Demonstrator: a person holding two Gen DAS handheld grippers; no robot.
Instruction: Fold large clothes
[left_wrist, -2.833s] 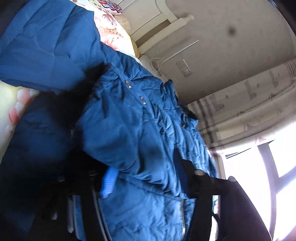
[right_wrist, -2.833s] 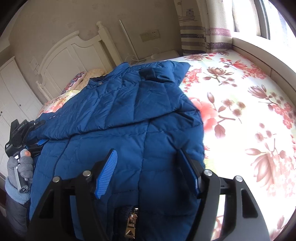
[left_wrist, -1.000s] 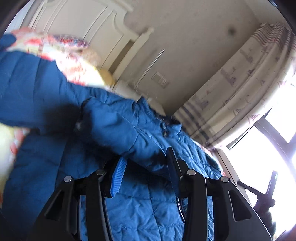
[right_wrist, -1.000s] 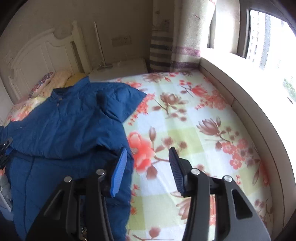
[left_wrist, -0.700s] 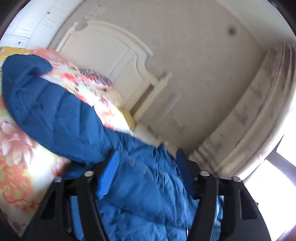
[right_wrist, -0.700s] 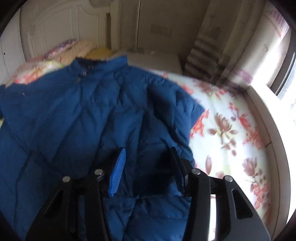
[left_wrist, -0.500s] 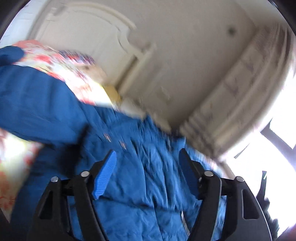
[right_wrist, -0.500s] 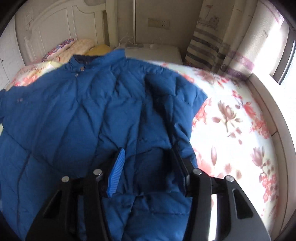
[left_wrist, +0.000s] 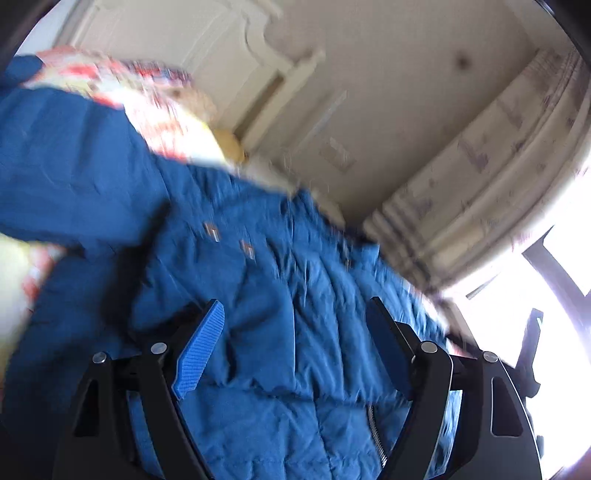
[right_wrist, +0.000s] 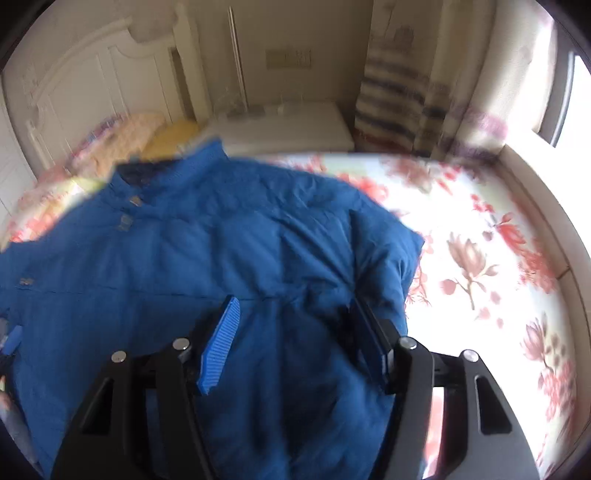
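A large blue quilted jacket (right_wrist: 192, 258) lies spread on a bed with a floral sheet (right_wrist: 480, 258). Its collar with snap buttons (right_wrist: 129, 210) points toward the headboard. One sleeve is folded across the front. In the left wrist view the jacket (left_wrist: 258, 288) fills the lower half, with a sleeve (left_wrist: 66, 177) stretching left and a zipper (left_wrist: 375, 432) near the bottom. My left gripper (left_wrist: 295, 332) is open and empty just above the jacket's front. My right gripper (right_wrist: 295, 325) is open and empty above the jacket's right side. Both views are blurred.
A white headboard (right_wrist: 92, 85) and pillows (right_wrist: 140, 133) stand at the bed's far end. A white bedside cabinet (right_wrist: 288, 125) and striped curtains (right_wrist: 399, 88) are behind. A window ledge (right_wrist: 546, 206) runs along the bed's right side.
Both grippers have swung over the jacket. The left gripper has let go of the jacket and opened wide. The right view turned from the bare sheet back to the jacket.
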